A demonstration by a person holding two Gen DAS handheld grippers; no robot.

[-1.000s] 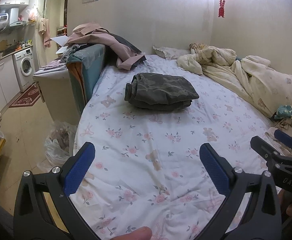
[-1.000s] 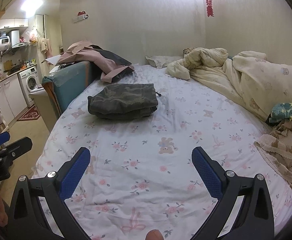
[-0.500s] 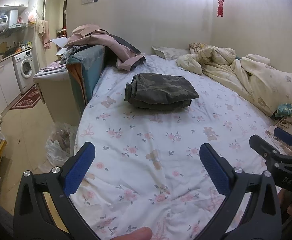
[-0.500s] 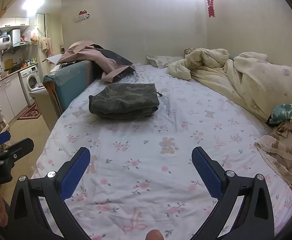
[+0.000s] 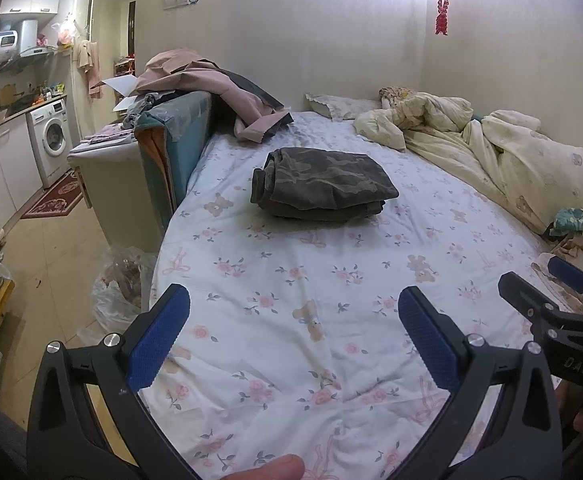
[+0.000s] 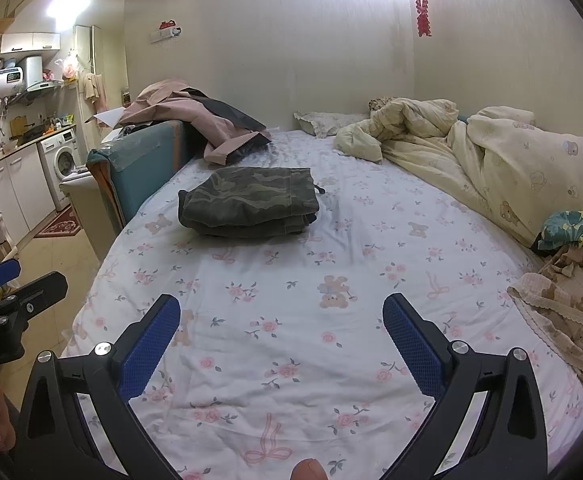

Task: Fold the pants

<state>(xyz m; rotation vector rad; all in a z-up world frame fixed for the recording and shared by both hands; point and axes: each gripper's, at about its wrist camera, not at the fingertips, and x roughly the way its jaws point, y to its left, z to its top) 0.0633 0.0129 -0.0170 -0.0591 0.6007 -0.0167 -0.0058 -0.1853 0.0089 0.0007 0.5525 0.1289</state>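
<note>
Black plastic hand-held gripper (image 5: 293,320) frames, blue textured finger pads (image 6: 147,346), silver screws (image 5: 108,339), white lettering, bare skin.

Folded pants (image 5: 323,184) on bed (image 5: 291,280); quilt (image 5: 511,160) right, behind.

dim warm room | overhead glare on wall | fisheye-bent edges

camouflage pants (image 5: 323,186) (image 6: 249,202), dark green, folded into a compact stack, lying flat on the floral bedsheet (image 5: 331,288).
</note>
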